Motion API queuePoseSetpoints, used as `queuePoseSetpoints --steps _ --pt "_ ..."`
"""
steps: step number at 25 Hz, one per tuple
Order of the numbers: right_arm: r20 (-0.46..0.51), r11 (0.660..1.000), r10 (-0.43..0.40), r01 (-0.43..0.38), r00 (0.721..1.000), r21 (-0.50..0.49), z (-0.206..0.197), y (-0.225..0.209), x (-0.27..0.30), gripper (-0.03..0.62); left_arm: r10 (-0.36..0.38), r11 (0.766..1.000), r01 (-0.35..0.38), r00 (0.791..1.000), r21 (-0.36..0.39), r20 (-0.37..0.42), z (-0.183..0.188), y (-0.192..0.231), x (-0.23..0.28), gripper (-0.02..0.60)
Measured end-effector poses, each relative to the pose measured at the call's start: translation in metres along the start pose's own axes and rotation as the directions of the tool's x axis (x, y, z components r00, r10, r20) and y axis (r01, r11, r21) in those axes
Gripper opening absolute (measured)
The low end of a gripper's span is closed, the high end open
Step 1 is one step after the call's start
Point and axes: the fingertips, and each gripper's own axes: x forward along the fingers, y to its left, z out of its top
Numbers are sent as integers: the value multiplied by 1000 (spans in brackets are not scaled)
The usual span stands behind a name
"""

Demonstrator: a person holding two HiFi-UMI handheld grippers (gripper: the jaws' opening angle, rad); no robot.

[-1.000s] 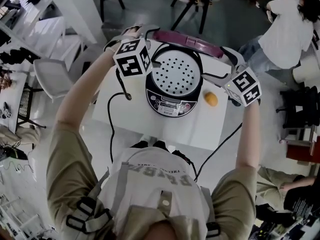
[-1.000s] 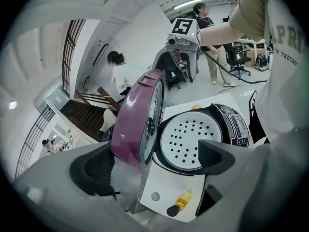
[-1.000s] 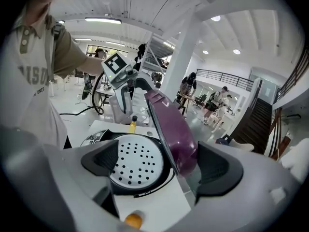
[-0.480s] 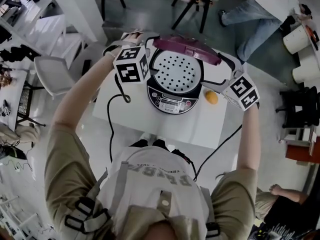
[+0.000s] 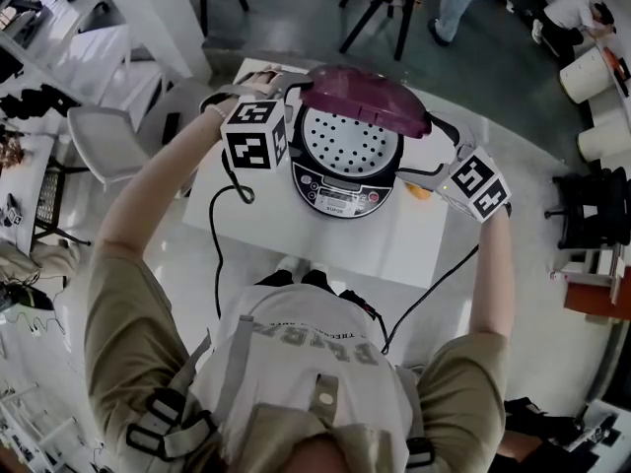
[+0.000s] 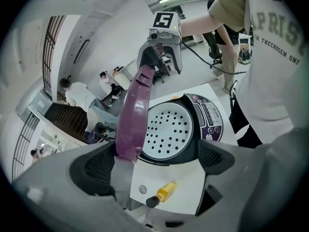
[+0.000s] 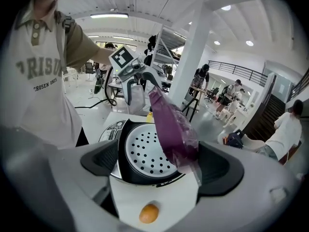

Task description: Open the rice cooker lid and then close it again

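Note:
The rice cooker [image 5: 345, 187] stands on a white table [image 5: 414, 249], control panel toward me. Its purple lid [image 5: 365, 95] hangs half raised, tilted over the perforated inner plate [image 5: 347, 144]. My left gripper [image 5: 264, 82] is at the cooker's left and my right gripper [image 5: 426, 151] at its right, both open. In the left gripper view the lid [image 6: 133, 115] runs down close to the left finger [image 6: 99, 166] of the left gripper [image 6: 157, 161]. In the right gripper view the lid [image 7: 174, 122] ends by the right finger [image 7: 217, 166] of the right gripper [image 7: 159, 163]. Contact cannot be told.
An orange fruit [image 7: 148, 213] lies on the table right of the cooker, and a small yellow bottle [image 6: 161, 194] lies on its left. Cables [image 5: 219, 244] trail off the table's front. White chairs [image 5: 108, 146], stools and other people stand around the table.
The lid has swung down from nearly upright to a slant over the pot. Both grippers have moved in closer to the cooker. A person at the back right has walked away.

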Motion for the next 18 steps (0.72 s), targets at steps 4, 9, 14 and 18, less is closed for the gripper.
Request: queuePoseSetpoints --steps 4,9,14,18 --pt "-14 1000 18 -18 1000 -2 -3 7 0 492 -20 1000 20 1000 3 -5 -1 -8 0 555" --pt "-39 998 56 -57 998 -17 -11 21 3 492 -43 999 43 999 14 -15 -4 -23 2 555" --pt "-77 995 98 -100 992 -21 -22 35 5 492 -79 996 80 996 25 -36 -8 -38 5 555" --pt "-82 994 102 -104 991 -22 -25 39 7 492 -96 995 97 994 28 -46 -9 -45 6 555"
